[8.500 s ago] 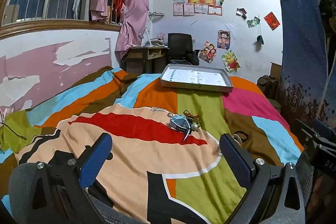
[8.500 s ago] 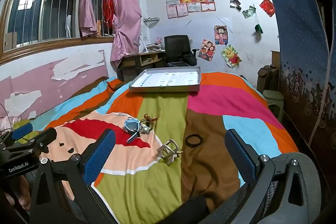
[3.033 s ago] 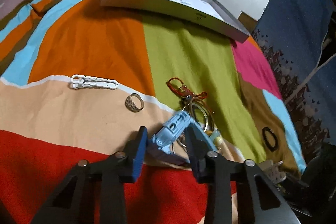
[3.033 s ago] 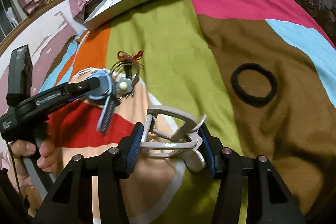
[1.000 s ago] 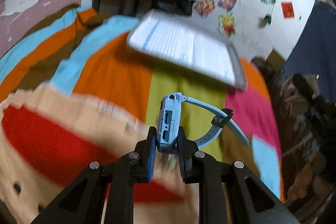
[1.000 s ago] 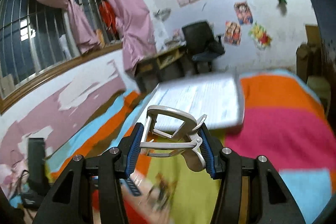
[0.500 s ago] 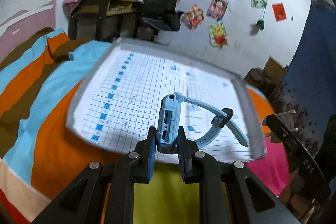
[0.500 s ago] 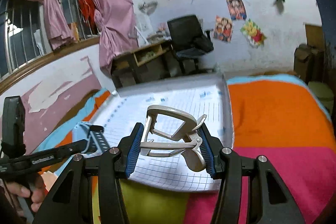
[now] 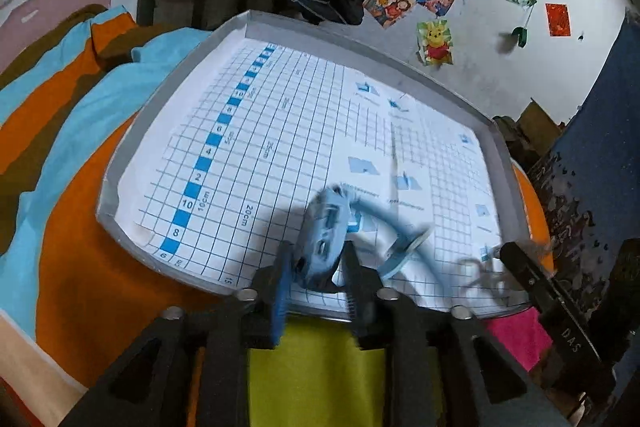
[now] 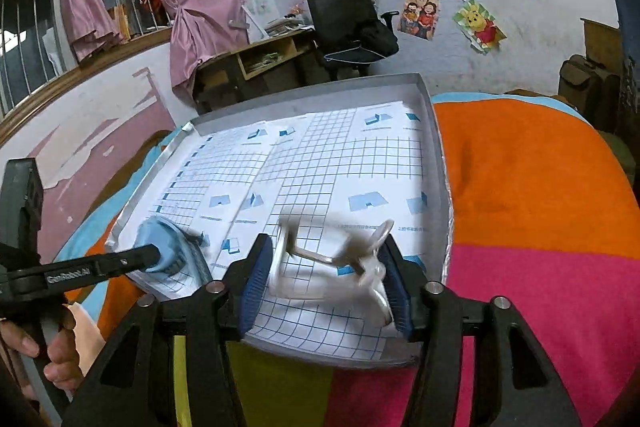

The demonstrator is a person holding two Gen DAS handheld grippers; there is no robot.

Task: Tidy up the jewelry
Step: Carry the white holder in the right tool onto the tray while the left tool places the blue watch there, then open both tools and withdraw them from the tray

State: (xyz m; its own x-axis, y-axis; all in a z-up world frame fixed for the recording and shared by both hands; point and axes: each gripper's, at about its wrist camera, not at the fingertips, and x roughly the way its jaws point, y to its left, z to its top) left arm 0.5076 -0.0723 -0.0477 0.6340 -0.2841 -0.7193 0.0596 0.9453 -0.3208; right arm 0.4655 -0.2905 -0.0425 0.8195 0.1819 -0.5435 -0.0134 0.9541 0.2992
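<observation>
- Over the near edge of the grey tray [image 9: 120,163], both grippers hang above its grid-printed paper lining, and the coming move, as I judge it, is a release of each item onto that paper.
- In the left wrist view, the left gripper [image 9: 318,277] has its fingers spread a little around the blue watch [image 9: 324,239]. The watch body sits tilted between them and blurred, so I cannot tell whether the pads still touch it. It looks to be dropping free.
- The watch's strap runs away from the body toward 3 o'clock, curving over the paper. The long axis lies roughly across the fingers, not along them.
- In the right wrist view, the right gripper [image 10: 328,273] has its fingers parted around the silver hair clip [image 10: 332,259], which is also blurred. The clip's long axis spans from 9 to 3 o'clock between the pads, with its looped end at the right pad.
- From the right gripper, the watch and left gripper lie at 9 o'clock, well apart from the clip, so each hand serves its own piece.
- Both pieces are inside the tray's rim, near its front wall at 6 o'clock; the far half of the tray at 12 o'clock holds nothing.
</observation>
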